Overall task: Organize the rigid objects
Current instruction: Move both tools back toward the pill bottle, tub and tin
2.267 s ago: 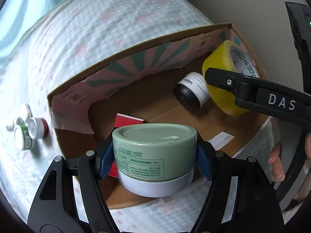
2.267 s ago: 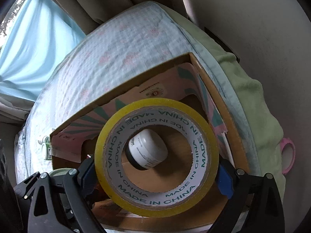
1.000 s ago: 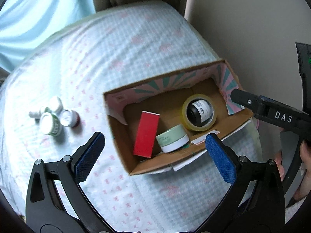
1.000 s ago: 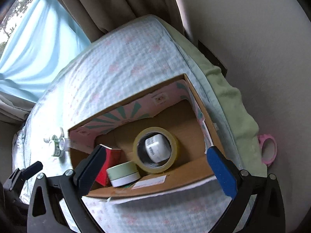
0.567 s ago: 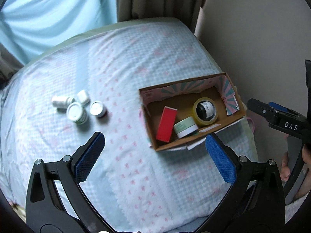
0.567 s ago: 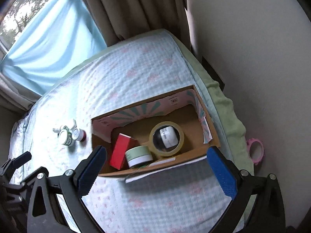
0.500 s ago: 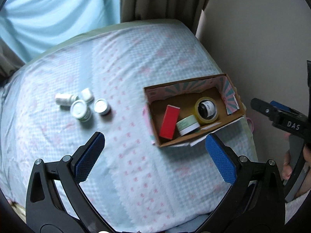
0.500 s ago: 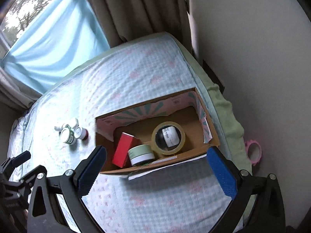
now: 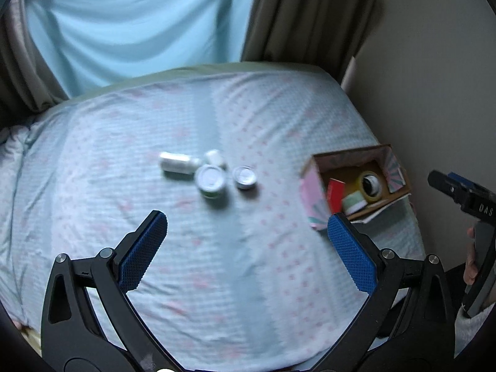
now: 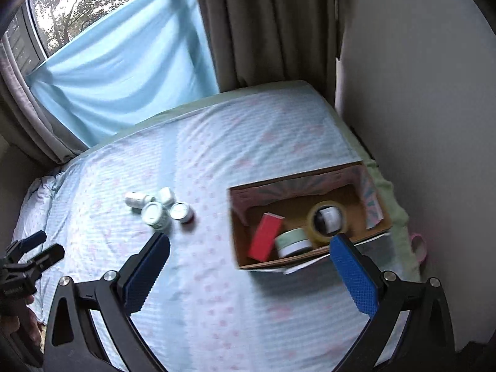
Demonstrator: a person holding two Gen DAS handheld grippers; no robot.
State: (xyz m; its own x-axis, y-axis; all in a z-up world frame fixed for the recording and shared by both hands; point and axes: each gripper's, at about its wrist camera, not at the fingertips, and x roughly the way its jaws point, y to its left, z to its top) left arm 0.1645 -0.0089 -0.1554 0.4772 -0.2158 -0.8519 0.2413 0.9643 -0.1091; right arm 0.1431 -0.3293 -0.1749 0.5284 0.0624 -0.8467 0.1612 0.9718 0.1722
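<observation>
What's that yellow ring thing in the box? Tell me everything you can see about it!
It is a roll of yellowish tape, see-through at its sides, with a wide round hole in the middle. It lies inside the brown cardboard box, toward the box's right end. A small jar with a white label sits in its hole. A pale green tub with a white base sits right beside it, on its left; whether they touch is unclear. No claw is holding the tape.

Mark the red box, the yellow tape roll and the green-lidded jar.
red box (image 10: 265, 237), right wrist view, its top face
yellow tape roll (image 10: 313, 217), right wrist view, its left rim
green-lidded jar (image 10: 290, 238), right wrist view, its lid
</observation>
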